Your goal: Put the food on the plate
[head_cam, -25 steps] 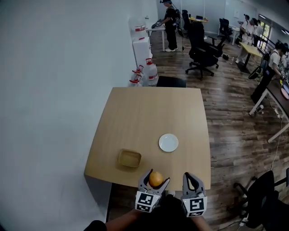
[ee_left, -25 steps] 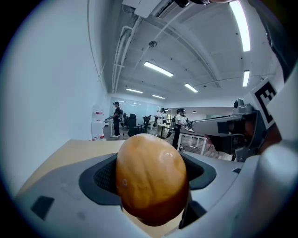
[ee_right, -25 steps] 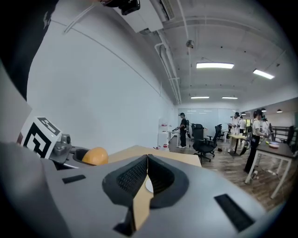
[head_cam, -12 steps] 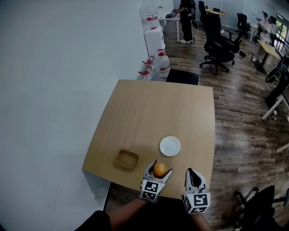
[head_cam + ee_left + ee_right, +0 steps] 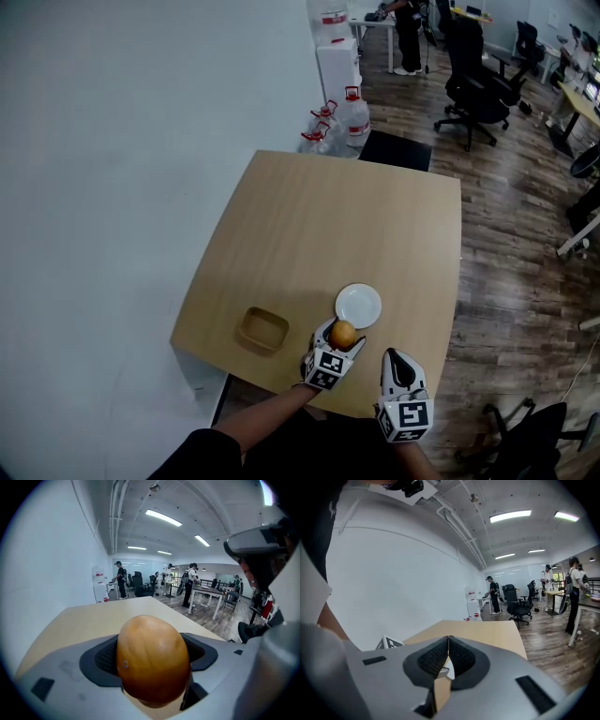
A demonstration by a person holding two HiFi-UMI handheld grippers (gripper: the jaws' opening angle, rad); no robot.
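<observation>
My left gripper (image 5: 342, 335) is shut on a round orange bun (image 5: 343, 334), held just short of the near rim of the white plate (image 5: 359, 305). In the left gripper view the bun (image 5: 152, 660) fills the space between the dark pads, above the tabletop. My right gripper (image 5: 400, 366) hovers at the table's near edge, to the right of the left one, jaws pressed together with nothing in them (image 5: 448, 660). A sliver of the plate (image 5: 446, 672) shows through the gap under its pads.
A shallow wooden tray (image 5: 262, 328) lies left of the left gripper on the light wooden table (image 5: 328, 234). Water jugs (image 5: 352, 111) and a black chair (image 5: 398, 150) stand past the far edge. A white wall runs along the left. People and office chairs are farther back.
My left gripper has carried the bun forward and to the right, from the table's near edge up to the plate's rim. The right gripper has stayed near the edge, shut.
</observation>
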